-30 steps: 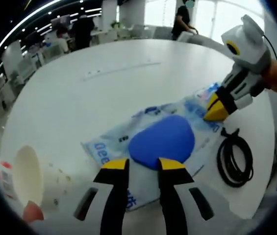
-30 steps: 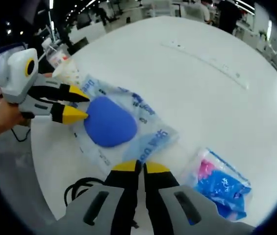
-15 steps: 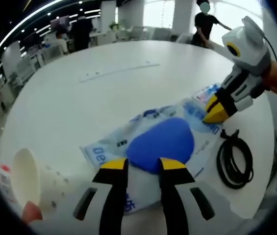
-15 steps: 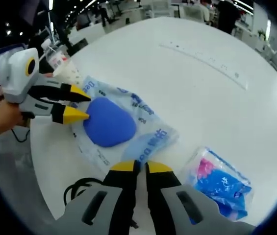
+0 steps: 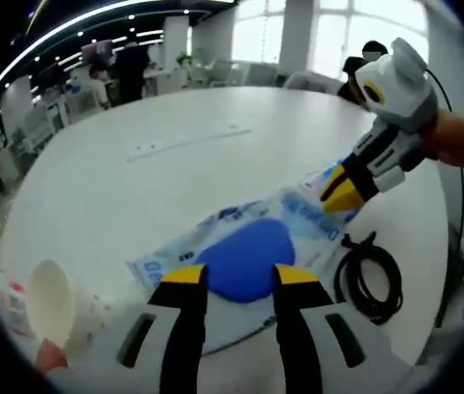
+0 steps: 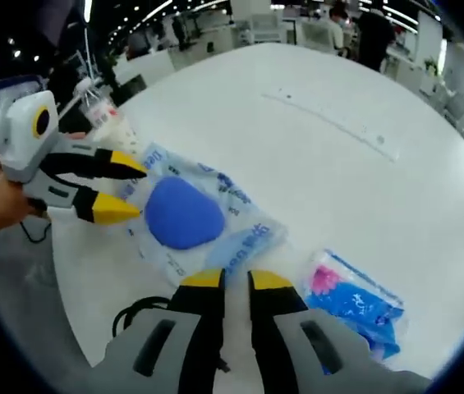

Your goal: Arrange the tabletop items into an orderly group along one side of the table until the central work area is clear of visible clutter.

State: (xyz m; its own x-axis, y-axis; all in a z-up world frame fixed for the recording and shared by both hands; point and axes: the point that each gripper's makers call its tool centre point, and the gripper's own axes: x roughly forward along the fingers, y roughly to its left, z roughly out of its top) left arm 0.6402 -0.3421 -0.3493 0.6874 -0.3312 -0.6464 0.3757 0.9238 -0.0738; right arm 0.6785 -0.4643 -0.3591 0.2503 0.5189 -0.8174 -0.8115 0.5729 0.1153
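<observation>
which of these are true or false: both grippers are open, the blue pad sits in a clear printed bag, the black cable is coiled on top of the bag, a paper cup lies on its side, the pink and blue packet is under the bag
1. Both grippers are open. True: the left gripper and right gripper each show a gap between the jaws.
2. The blue pad sits in a clear printed bag. True.
3. The black cable is coiled on the bag. False: it lies on the table beside the bag.
4. A paper cup lies on its side. True.
5. The pink and blue packet is under the bag. False: it lies apart from it.

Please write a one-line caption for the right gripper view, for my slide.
Two grippers, right and left, at opposite ends of a clear bag holding a blue pad.
</observation>
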